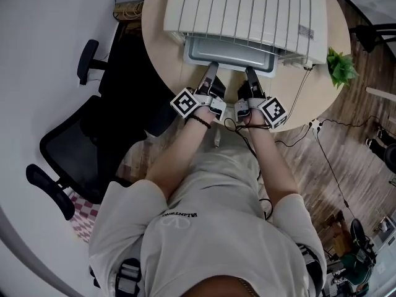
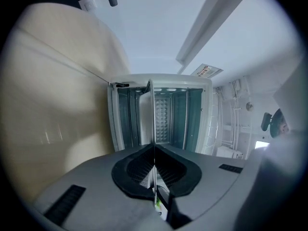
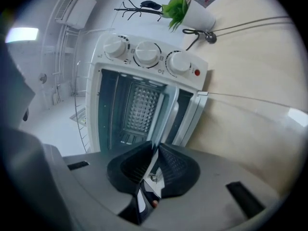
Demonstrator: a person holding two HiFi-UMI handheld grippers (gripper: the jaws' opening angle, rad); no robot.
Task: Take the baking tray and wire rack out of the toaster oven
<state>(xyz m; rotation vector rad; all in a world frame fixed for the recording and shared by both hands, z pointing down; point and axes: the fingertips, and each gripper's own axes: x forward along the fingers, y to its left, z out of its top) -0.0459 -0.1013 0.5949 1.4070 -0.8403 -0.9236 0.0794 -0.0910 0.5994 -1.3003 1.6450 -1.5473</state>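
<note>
squarely at the mouth of the toaster oven (image 1: 241, 8), both tools meet the baking tray (image 1: 232, 49) - a flat, dull grey metal sheet with a raised rim and rounded corners, drawn partway out of the opening and level over the pale round tabletop (image 1: 161, 36). the left tool (image 1: 213, 67) is pressed together on the tray's front lip near its left end; in the left gripper view the tray shows edge-on as a thin blade caught between the black ribbed pads (image 2: 139, 167). the right tool (image 1: 249, 73) pinches the same lip further right, its pads set a little wider over the folded rim. the oven is a boxy white shell with a ribbed top, and its cavity is dark, with slotted side rails and an embossed, dimpled back panel. three round white knobs (image 3: 147, 53) sit in a row on its control strip, and the white-framed door (image 3: 190, 119) hangs open below the tray. the wire rack (image 3: 84, 129) - thin bright rods in a grid - lies on top of the oven, already outside the cavity, overhanging on the knob side. a leafy green plant (image 1: 340, 67) stands at the tabletop's right edge, well apart from the tools. a black mesh office chair (image 1: 80, 141) sits to the left on a wood-plank floor (image 1: 352, 159).
</note>
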